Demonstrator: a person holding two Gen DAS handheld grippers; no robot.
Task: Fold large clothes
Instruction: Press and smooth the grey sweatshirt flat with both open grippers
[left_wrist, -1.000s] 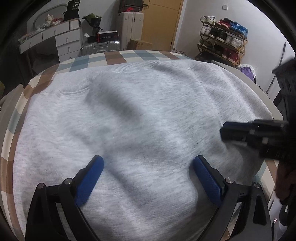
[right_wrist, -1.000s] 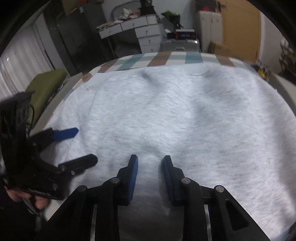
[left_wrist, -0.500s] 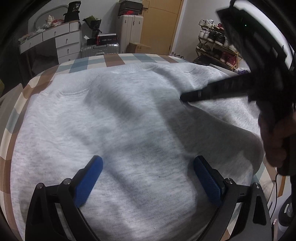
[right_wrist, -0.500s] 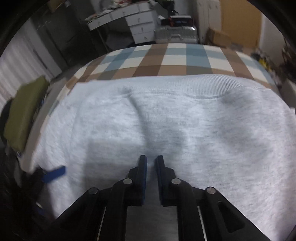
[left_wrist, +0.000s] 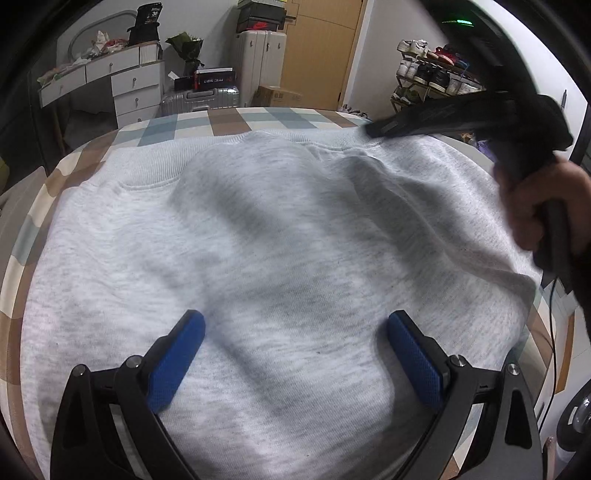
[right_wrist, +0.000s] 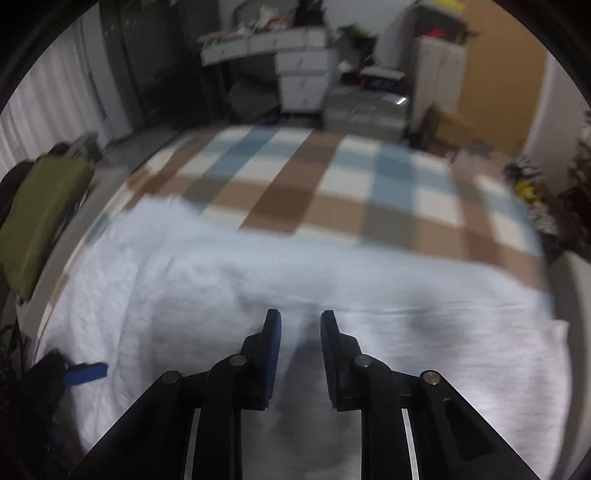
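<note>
On the far left of your left wrist view a white dresser (left_wrist: 122, 85) stands against the wall, with a silver suitcase (left_wrist: 201, 99) just beside it on the floor. In front of them the checked bedspread (left_wrist: 236, 120) runs across the bed, and the grey sweatshirt (left_wrist: 280, 236) lies spread flat over most of it, its ribbed band toward the far edge and soft creases running across the middle.

Your left gripper (left_wrist: 295, 332) hovers low over the near part of the sweatshirt with its blue pads (left_wrist: 177, 354) spread wide apart; nothing is pinched between them.

Further right, your right gripper (left_wrist: 373, 129) reaches in from the upper right, its dark tip at the far ribbed band of the sweatshirt. Your right hand (left_wrist: 535, 206) wraps its handle at the right edge, and behind it a shoe rack (left_wrist: 436, 77) stands against the wall.

In your right wrist view, which is blurred, a green cushion (right_wrist: 40, 218) sits at the far left beside the bed. The sweatshirt (right_wrist: 184, 295) fills the lower half, with the bedspread (right_wrist: 332, 184) bare beyond it. Your right gripper (right_wrist: 300, 325) has its jaws only narrowly parted and opening, above the cloth; you cannot tell from the blur whether any fabric sits between them, though the pads do not press on it.
</note>
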